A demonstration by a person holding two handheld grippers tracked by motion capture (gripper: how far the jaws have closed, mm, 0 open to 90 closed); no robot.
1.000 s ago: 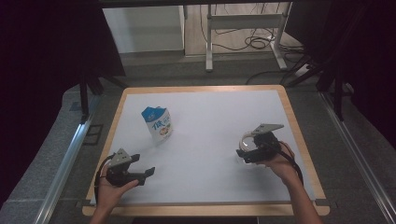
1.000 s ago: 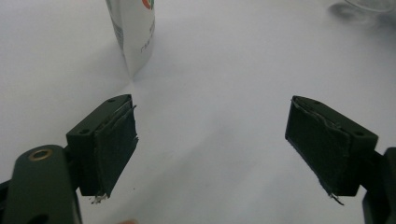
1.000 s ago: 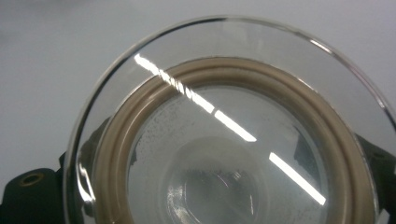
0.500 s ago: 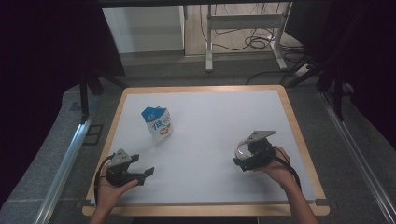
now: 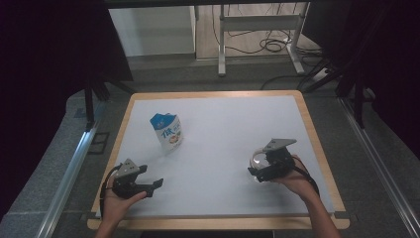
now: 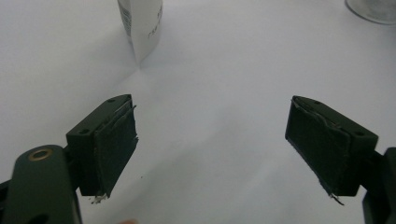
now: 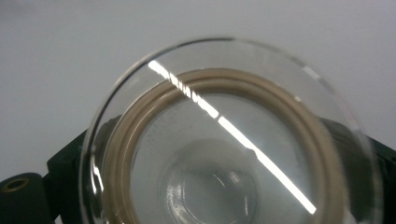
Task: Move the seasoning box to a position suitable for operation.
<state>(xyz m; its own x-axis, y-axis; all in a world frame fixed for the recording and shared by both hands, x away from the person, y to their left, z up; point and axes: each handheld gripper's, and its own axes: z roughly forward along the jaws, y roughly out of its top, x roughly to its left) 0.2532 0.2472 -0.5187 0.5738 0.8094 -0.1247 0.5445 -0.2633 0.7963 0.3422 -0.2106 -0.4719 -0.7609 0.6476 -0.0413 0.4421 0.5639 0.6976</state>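
Glass first: the right gripper (image 5: 261,168) is clamped on a clear round glass lid (image 7: 224,140) with a beige sealing ring, over the right half of the white table (image 5: 233,139). In the right gripper view the lid sits face-on to the lens, a bright streak of light across it, and the black jaws peek out behind its left and right edges, pressed against it. Its lower part is cut off by the bottom of that view, and whether it touches the table I cannot tell. From the high view the lid (image 5: 256,161) is a pale glint, half hidden by the gripper body and its grey plate.

Over to the left gripper (image 5: 148,179), low at the near-left corner of the table, held in the person's left hand (image 5: 116,203). Its jaws are spread wide with nothing between them (the left gripper view shows bare white surface in the gap). Ahead of it stands a blue-and-white pouch (image 5: 167,131), upright, well apart from both grippers. In the left gripper view just the pouch's lower white edge (image 6: 140,25) shows, its print too blurred to read, and a grey curve of the lid (image 6: 373,9) is clipped by the top-right corner.
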